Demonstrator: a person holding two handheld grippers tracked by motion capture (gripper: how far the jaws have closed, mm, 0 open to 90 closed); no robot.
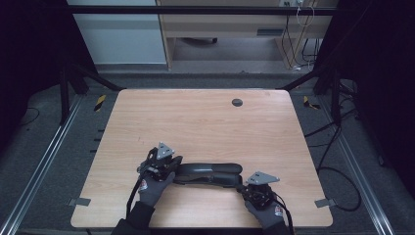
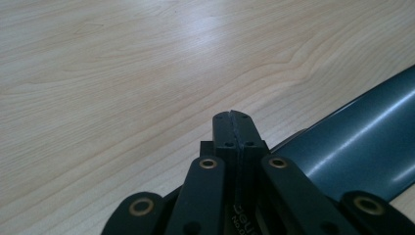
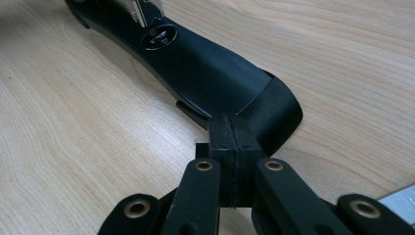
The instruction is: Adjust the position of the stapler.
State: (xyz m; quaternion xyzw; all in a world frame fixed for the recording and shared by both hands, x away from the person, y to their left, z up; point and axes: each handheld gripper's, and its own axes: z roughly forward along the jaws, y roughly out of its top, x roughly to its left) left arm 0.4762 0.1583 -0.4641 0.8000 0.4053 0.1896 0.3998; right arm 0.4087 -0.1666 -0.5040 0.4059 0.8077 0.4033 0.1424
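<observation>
A long black stapler-like tool (image 1: pixel 210 172) lies flat near the front edge of the wooden table (image 1: pixel 195 122). My left gripper (image 1: pixel 175 160) sits at its left end, jaws shut with nothing between them. In the left gripper view the tool's glossy dark body (image 2: pixel 362 142) runs just right of the left gripper (image 2: pixel 234 120). My right gripper (image 1: pixel 241 185) is at the tool's right end, also shut and empty. In the right gripper view the right gripper (image 3: pixel 230 128) meets the rounded end of the tool (image 3: pixel 205 68), which carries a round knob (image 3: pixel 159 37) farther along.
A dark round grommet (image 1: pixel 237 102) is set in the table's far side. Metal rails (image 1: pixel 44 156) run along the floor on both sides, and cables (image 1: pixel 337 171) lie on the floor at the right. A grey metal corner (image 3: pixel 399 203) shows at the right gripper view's lower right.
</observation>
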